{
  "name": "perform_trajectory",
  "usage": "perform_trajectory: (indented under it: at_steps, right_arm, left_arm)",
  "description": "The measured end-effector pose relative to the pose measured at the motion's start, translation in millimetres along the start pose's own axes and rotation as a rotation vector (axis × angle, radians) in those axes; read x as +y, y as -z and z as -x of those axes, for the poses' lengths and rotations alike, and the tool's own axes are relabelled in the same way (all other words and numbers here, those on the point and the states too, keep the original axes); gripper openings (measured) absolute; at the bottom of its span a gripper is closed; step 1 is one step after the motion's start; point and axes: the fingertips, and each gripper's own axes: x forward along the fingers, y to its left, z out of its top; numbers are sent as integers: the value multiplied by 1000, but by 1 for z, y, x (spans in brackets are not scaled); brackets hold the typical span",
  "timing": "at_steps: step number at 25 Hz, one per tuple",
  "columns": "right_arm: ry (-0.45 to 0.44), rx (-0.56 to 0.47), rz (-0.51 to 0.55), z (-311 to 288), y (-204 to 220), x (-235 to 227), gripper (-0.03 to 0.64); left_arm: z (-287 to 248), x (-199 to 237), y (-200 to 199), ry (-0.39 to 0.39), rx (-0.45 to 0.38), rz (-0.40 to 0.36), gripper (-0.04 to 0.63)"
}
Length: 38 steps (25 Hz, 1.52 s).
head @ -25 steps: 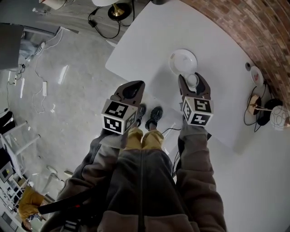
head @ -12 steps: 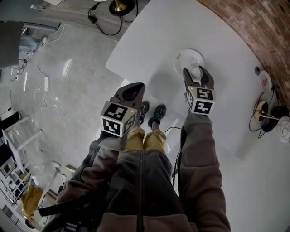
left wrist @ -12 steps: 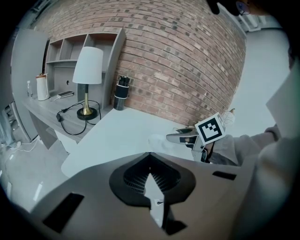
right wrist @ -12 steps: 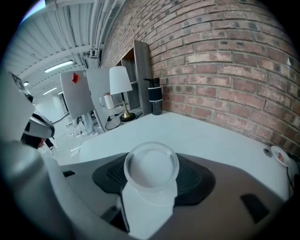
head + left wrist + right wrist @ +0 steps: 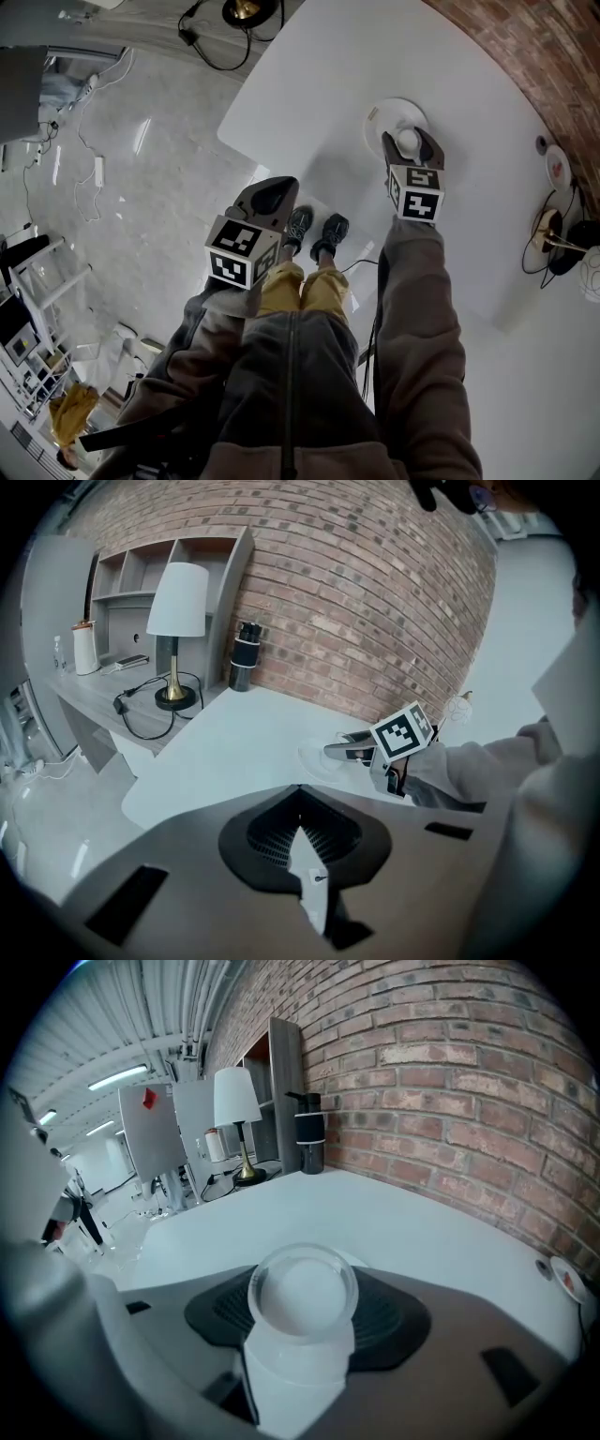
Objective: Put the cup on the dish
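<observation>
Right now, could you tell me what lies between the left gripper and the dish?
Only bare table separates the left gripper from the dish, as the left gripper view shows.

Straight ahead of the right gripper (image 5: 305,1288), a black cylindrical flask (image 5: 309,1145) stands at the far end of the white desk (image 5: 422,1213), beside the red brick wall (image 5: 450,1082). A white-shaded brass lamp (image 5: 237,1119) stands left of the flask.

Upright translucent white cup (image 5: 407,143) in the right hand-held gripper (image 5: 410,140), over the round white dish (image 5: 382,118)
</observation>
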Motion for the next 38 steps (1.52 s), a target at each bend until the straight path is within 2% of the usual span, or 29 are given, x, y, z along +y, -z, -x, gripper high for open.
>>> perform_trajectory:
  at_steps: [11,27,31,32,34,38]
  right_arm:
    - [-1,46,38,-14,2,-3,268]
    - [-71,122,66,-22,3,1,270]
    - [-81,103,71,-19,-4,2,272]
    - [-85,98,68,-16,-6,3,304]
    - [-89,85,53,-5,-10,5,322]
    - [-82,-10,-8,41,-34,8,336]
  left_arm:
    - [5,6,4,-10,2,6,2]
    - [16,7,8,-17,-8,6,2]
    - [19,8,11,-19,-10,8,2]
    - [20,7,10,-19,-13,8,2]
    - [22,6,7,-17,-23,8,2]
    - [26,-2,-13,-1,-67,-5,2]
